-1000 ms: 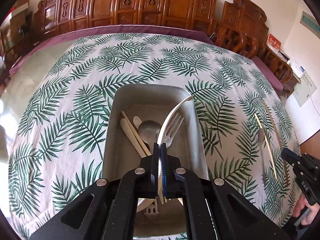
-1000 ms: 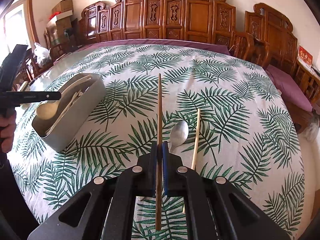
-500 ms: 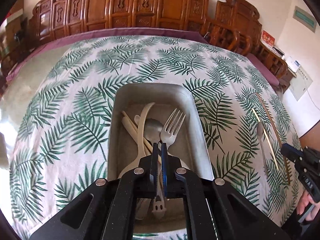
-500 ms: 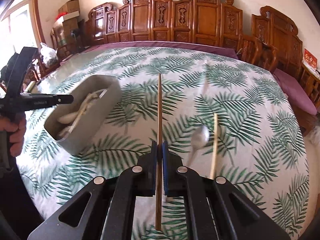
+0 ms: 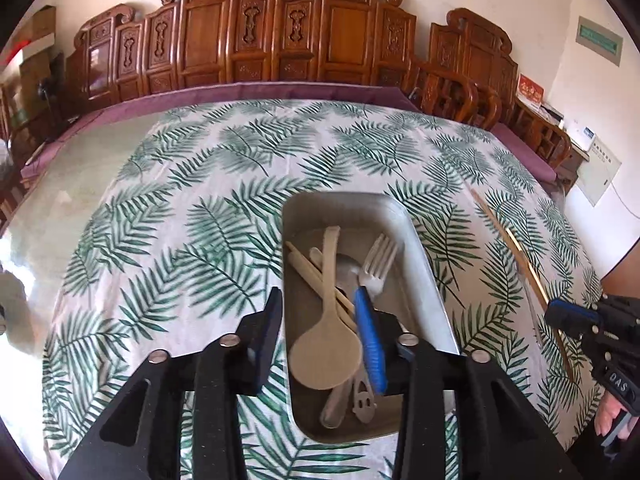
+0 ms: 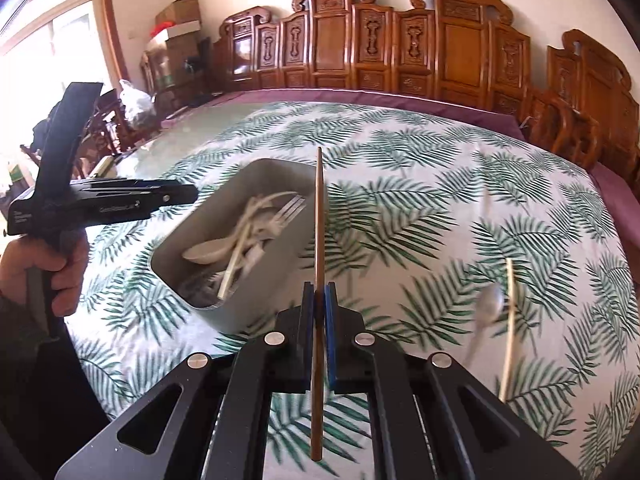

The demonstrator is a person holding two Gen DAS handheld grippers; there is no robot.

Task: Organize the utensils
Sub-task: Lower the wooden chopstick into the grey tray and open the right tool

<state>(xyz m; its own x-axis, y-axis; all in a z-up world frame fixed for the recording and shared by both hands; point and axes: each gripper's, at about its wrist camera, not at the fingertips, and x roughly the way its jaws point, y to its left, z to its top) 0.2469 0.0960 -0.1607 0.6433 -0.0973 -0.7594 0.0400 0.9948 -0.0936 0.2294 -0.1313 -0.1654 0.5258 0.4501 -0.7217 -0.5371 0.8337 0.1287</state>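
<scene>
Having just opened, left gripper jaws apart, empty; fork now lying in tray. Right gripper still clamps brown chopstick, now nearer tray.

Lying in the tray, just ahead of the left gripper: fork, spoon, chopsticks. Resting on the tablecloth, right of the right gripper: another spoon, one chopstick beside it.
</scene>
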